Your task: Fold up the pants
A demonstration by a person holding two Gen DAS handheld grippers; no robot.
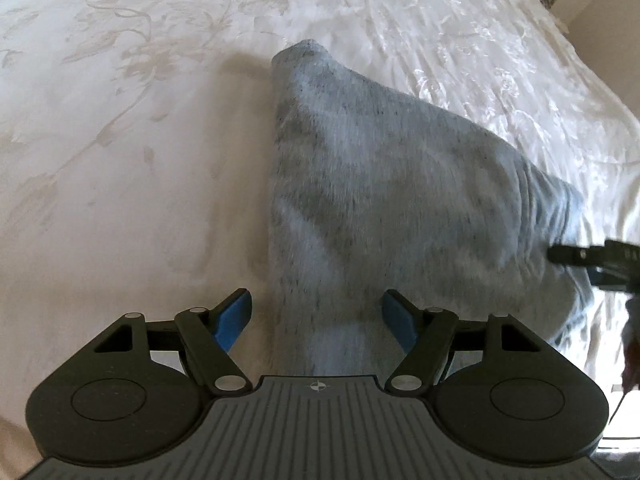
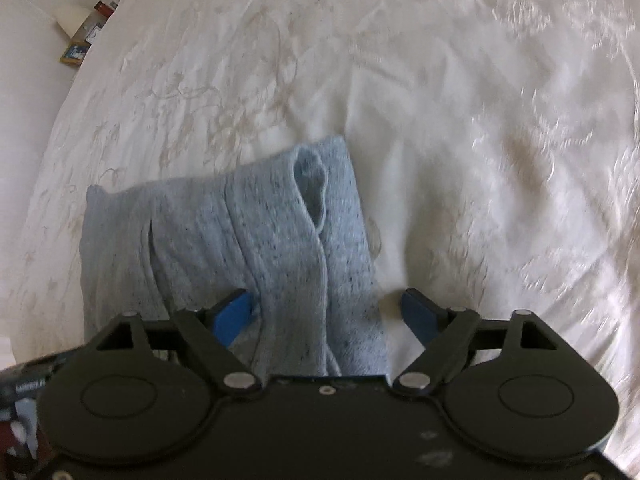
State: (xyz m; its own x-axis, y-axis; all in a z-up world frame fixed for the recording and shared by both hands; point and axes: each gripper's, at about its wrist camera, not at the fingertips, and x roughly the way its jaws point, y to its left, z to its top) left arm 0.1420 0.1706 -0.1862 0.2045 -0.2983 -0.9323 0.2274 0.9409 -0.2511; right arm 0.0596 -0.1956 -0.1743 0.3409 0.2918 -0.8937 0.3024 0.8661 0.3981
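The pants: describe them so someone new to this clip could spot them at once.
A white floral bedspread fills both views. On it lie the pants, a folded bundle of speckled light-blue knit with a gaping opening at the far end. They are the only coloured cloth on the bed.

Both grippers, left gripper (image 1: 316, 316) and right gripper (image 2: 326, 314), have black linkage arms with silver pivot pins, round black discs and blue fingers (image 1: 234, 320). The left's base plate is grey and ribbed.
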